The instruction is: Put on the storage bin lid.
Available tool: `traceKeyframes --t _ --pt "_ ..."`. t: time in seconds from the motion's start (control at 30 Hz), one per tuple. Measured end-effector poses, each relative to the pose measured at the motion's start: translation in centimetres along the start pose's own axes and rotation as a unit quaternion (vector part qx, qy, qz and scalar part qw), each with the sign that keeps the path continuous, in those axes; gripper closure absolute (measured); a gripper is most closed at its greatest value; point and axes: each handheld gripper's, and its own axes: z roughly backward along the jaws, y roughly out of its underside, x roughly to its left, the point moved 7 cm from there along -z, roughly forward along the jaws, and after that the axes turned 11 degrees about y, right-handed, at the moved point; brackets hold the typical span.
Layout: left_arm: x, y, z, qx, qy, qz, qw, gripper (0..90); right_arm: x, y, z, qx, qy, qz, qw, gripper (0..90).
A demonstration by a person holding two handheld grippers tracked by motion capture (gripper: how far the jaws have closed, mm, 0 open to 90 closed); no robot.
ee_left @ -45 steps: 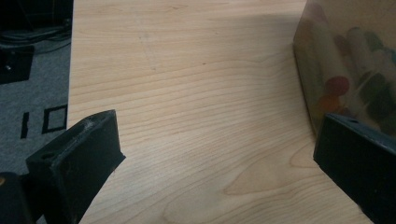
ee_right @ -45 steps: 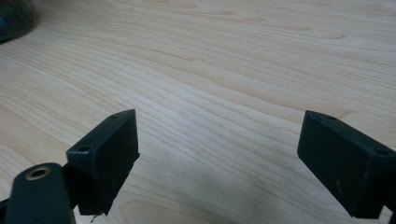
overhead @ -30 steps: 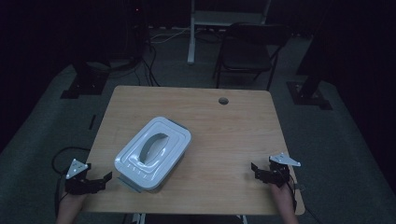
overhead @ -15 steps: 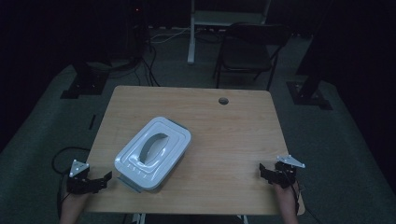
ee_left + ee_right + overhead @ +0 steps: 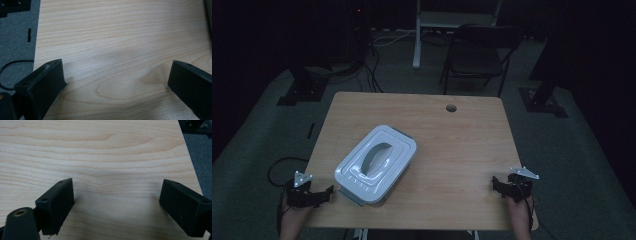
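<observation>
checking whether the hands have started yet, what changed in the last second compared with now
Both hands drew back toward the near edge of the table. The right gripper slid outward to the near right corner, and the left gripper eased slightly nearer the person. Both sets of jaws stand wide apart over bare wood, holding nothing. The white lidded container lies untouched in the same place, at the same angle.

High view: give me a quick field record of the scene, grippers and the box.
surface: wooden table, cable hole near far edge
object: white lidded box, lid on, set at an angle, left of centre
left gripper: open, near left front corner, close to the box, not touching
right gripper: open, near right front edge, apart from the box
held: nothing
background: chair behind the table
</observation>
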Motion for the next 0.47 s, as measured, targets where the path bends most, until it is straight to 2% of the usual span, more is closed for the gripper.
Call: traceKeyframes --t 0.47 --pt "-0.01 0.08 -0.21 0.013 -0.008 -0.002 0.9999 1.5 -0.04 -0.03 -0.05 0.000 0.000 -0.001 1.0000 12.0"
